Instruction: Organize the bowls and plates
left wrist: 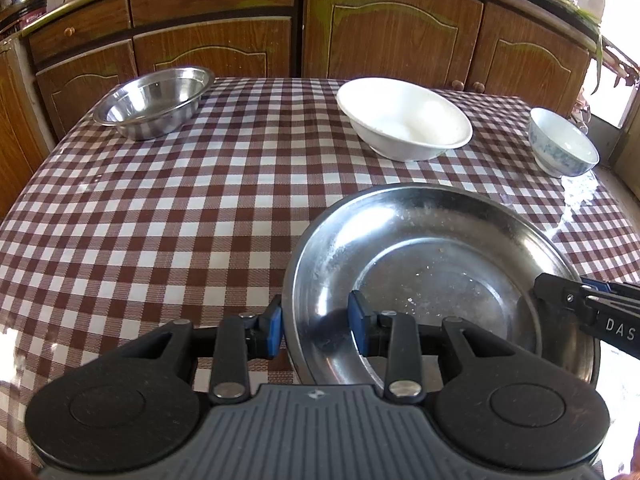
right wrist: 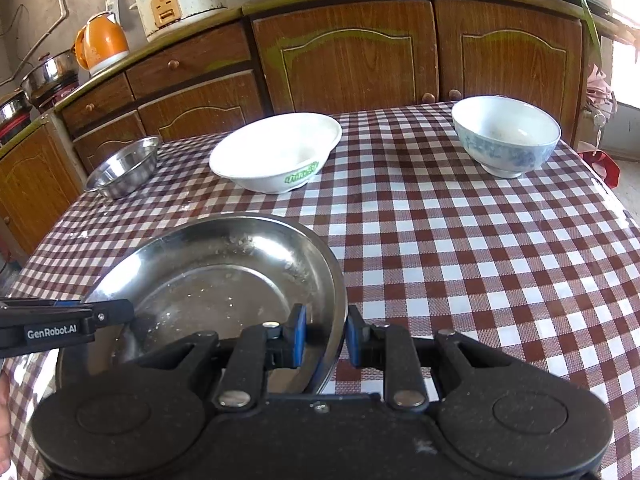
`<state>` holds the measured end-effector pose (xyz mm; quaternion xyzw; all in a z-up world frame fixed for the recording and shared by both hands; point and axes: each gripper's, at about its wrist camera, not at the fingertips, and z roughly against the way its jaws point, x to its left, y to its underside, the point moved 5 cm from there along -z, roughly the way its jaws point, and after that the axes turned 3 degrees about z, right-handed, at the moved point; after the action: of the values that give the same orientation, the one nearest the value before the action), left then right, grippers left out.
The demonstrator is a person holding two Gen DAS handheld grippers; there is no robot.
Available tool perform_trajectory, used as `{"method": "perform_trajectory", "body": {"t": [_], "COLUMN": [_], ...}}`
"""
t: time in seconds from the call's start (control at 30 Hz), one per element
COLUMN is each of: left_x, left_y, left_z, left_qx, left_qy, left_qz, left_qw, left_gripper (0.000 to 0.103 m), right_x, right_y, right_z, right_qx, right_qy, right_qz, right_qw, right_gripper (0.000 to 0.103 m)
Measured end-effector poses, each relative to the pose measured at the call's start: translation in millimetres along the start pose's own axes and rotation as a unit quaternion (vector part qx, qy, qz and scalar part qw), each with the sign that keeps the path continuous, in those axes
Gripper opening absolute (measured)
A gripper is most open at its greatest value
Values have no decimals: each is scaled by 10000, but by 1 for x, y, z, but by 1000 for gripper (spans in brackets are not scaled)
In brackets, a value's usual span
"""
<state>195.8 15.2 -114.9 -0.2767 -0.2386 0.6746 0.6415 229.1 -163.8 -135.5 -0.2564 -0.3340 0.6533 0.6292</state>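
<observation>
I've got my left gripper [left wrist: 316,328] spread over the near-left rim of the steel plate [left wrist: 420,264], one blue pad outside the wall and one inside, neither clearly pressing, while my right gripper [right wrist: 326,336] straddles the plate's right rim the same way, pads apart with the edge between them. The plate sits on the checked tablecloth [left wrist: 160,208] at the near edge; farther back I see a steel bowl [left wrist: 154,102], a white bowl [left wrist: 404,120] and a blue-patterned bowl [left wrist: 562,142], all well apart
</observation>
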Motion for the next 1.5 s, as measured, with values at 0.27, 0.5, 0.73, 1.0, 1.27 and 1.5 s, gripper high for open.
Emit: {"method": "perform_trajectory", "body": {"t": [0.27, 0.5, 0.73, 1.0, 1.27, 1.5], "left_x": [-2, -2, -1, 3, 17, 37], "left_y": [3, 5, 7, 5, 2, -5], "left_z": [-6, -7, -8, 5, 32, 64], "left_qx": [51, 59, 100, -19, -69, -169], "left_qy": [5, -6, 38, -48, -129, -188], "left_qz": [14, 20, 85, 63, 171, 271], "left_qw": [10000, 10000, 9999, 10000, 9997, 9993], "left_gripper": [35, 35, 36, 36, 37, 42], "right_x": [-4, -4, -5, 1, 23, 55], "right_y": [4, 6, 7, 2, -13, -37], "right_z": [-5, -8, -10, 2, 32, 54], "right_qx": [51, 92, 139, -45, -329, -485], "right_qy": [34, 78, 94, 462, 310, -71], "right_qz": [-13, -28, -9, 478, 832, 858], "right_qw": [10000, 9999, 9999, 9978, 9955, 9951], "right_gripper": [27, 27, 28, 38, 56, 66]}}
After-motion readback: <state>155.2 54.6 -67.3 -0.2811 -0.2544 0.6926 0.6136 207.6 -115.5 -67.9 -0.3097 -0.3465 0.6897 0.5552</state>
